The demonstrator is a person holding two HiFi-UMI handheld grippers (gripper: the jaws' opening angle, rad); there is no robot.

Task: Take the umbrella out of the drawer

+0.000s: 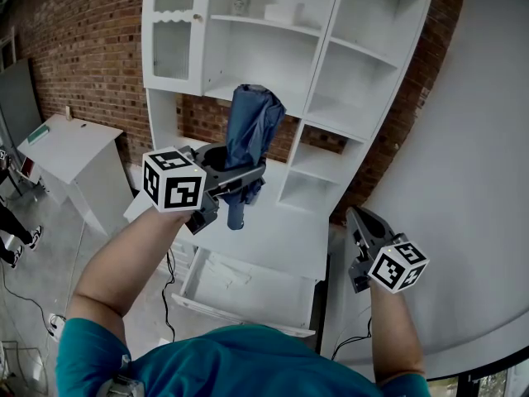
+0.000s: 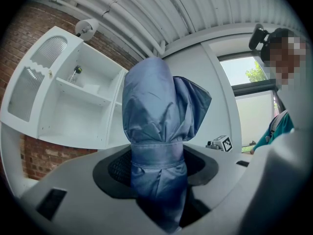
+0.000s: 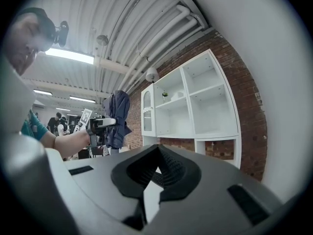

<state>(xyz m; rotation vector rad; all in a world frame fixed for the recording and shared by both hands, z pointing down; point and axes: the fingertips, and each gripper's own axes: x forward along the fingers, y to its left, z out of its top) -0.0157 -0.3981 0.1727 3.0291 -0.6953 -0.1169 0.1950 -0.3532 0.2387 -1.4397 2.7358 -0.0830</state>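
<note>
While the drawer (image 1: pixel 273 296) stands pulled out at the foot of the white cabinet (image 1: pixel 347 73), its front edge nearest the person, the folded blue umbrella (image 1: pixel 252 131) is already out of it, upright in the air above the cabinet's ledge (image 1: pixel 281 238) and in front of the lower shelves. Open room lies all round the umbrella: the shelf edges are behind it, the ledge is below its lower end, and neither touches it. To the right a plain white wall (image 1: pixel 463 180) runs close beside the cabinet's right edge; to the left the floor is open as far as a white stand (image 1: pixel 70 147) by the brick wall (image 1: pixel 83 48).

The left gripper (image 1: pixel 240 176) points level, and its jaws stand fairly wide, closed on the umbrella's strapped lower part. In the left gripper view the umbrella (image 2: pixel 156 131) fills the gap of that gripper (image 2: pixel 156 173), the fabric bunching above the strap.

The right gripper (image 1: pixel 364 222) hangs apart, near the ledge's right corner and close to the white wall. Its own view shows the right gripper (image 3: pixel 157 160) with jaws drawn together at the tips and nothing between them; the umbrella (image 3: pixel 116 116) shows far off at the left.
</note>
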